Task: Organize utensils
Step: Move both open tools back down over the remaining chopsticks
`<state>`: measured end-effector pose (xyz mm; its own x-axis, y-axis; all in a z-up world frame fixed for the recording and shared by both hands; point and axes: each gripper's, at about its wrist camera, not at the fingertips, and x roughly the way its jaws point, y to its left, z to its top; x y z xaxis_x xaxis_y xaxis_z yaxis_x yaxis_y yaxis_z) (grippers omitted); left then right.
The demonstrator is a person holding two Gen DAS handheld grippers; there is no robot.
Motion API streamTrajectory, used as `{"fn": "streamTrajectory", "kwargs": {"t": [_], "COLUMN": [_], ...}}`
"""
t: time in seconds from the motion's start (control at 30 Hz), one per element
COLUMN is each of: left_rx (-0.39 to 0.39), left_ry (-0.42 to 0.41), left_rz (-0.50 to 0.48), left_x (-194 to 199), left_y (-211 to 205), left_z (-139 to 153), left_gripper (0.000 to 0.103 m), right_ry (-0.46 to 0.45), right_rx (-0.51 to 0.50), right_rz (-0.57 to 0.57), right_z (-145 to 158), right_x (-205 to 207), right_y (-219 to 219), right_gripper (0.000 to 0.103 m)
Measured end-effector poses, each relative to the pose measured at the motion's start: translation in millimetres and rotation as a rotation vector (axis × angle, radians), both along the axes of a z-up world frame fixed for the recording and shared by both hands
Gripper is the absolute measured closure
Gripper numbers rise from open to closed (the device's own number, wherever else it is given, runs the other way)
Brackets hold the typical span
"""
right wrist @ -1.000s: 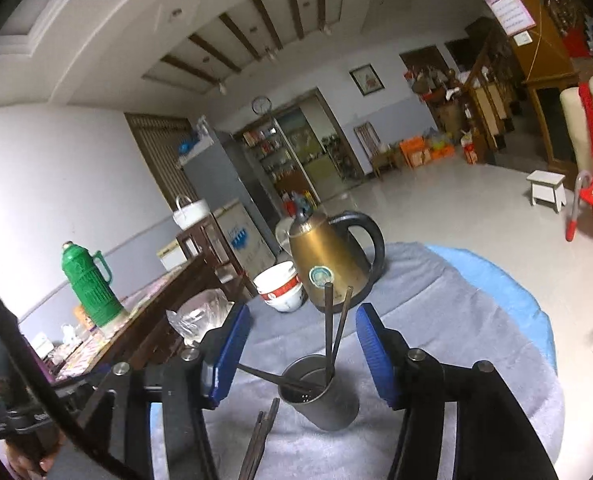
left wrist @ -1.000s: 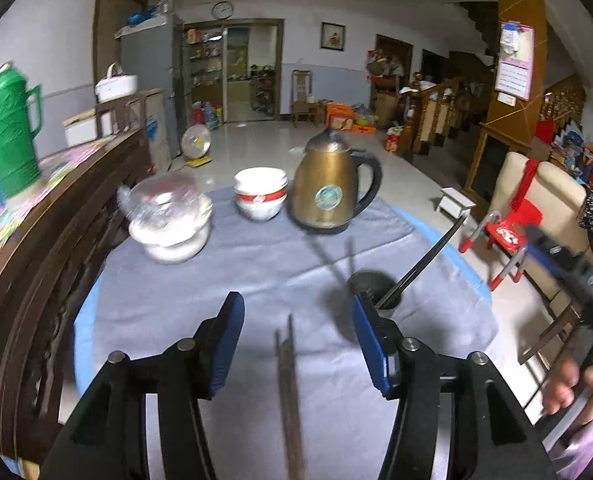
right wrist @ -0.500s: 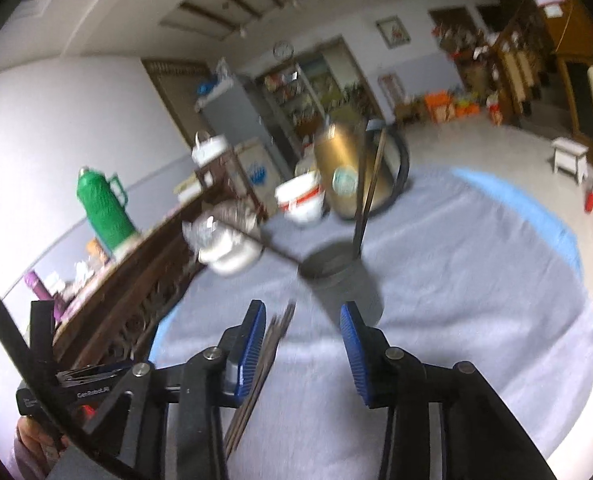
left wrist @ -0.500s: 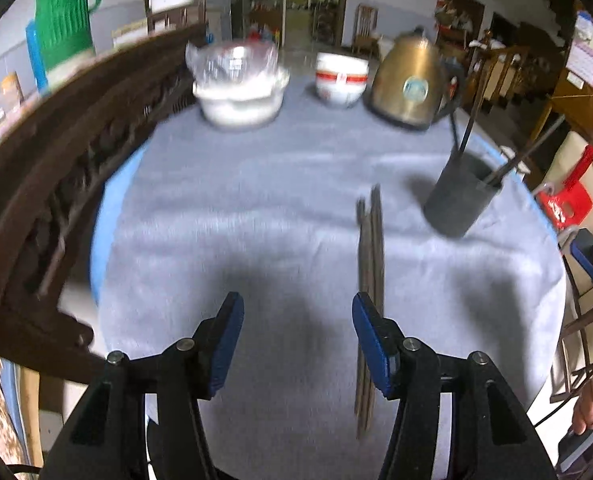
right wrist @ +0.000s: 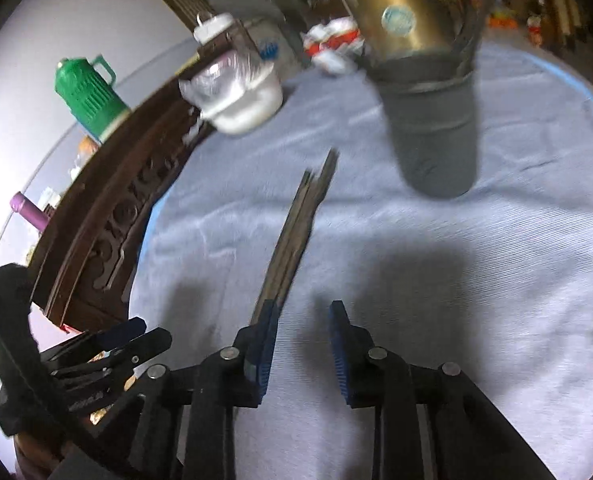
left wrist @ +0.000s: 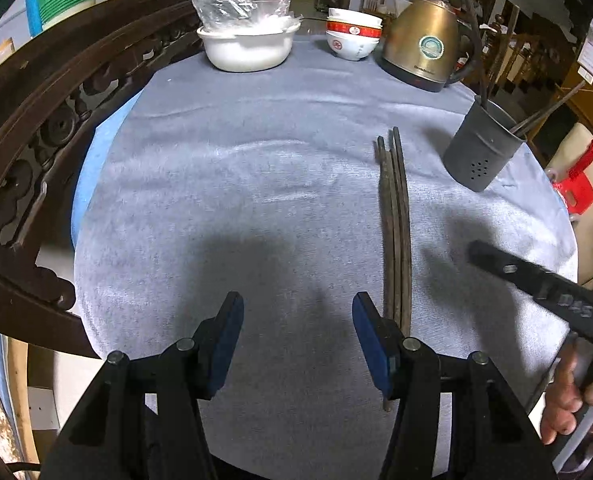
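Note:
Several dark chopsticks lie side by side on the grey tablecloth; the blurred right wrist view shows them too. A dark grey utensil holder stands to their right with a few chopsticks in it, also in the right wrist view. My left gripper is open and empty, above the cloth, the bundle's near end passing beside its right finger. My right gripper is open and empty, the chopsticks' near end by its left finger. It appears in the left wrist view at the right.
A gold kettle, stacked red-and-white bowls and a plastic-covered white bowl stand at the table's far side. A carved dark wooden rail curves along the left. A green thermos stands beyond it.
Both grippers have tilted down toward the table. The left one has drawn back, so the chopsticks and holder lie farther ahead. The right one has dropped toward the chopsticks' near end.

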<state>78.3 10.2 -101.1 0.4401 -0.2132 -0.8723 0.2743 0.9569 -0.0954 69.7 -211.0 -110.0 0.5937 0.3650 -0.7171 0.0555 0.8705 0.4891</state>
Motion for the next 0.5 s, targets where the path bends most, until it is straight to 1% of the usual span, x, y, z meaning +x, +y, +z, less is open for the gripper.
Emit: {"fn": "streamTrajectory", "kwargs": {"t": [0.03,0.13,0.3,0.37,0.47,0.5], "left_rx": [-0.002,-0.007,-0.02,-0.022,-0.019,-0.018], "left_ry": [0.001,0.008,0.02,0.019,0.022,0.024], "left_rz": [0.0,0.009,0.019,0.017,0.013,0.013], "left_x": [0,1,3,3,5,5], "left_y": [1,6,10,10,9,9], "left_z": [0,-3,-6,-6,-6,-6], "left_gripper": [0.046,0.046,0.046,0.046,0.046,0.046], "right_ry": [0.025,0.055,0.115,0.124,0.105,0.104], "right_rx": [0.0,-0.019,-0.023,-0.067,-0.101,-0.115], "right_rz": [0.018,0.05,0.05,0.056,0.073,0.076], "right_z": [-5,-13,-23,-28,-27,-26], "right_x": [7,17,32,35,34,35], "right_y": [8,26,41,47,51,51], "right_gripper": [0.075,0.074,0.074,0.073,0.074,0.079]}}
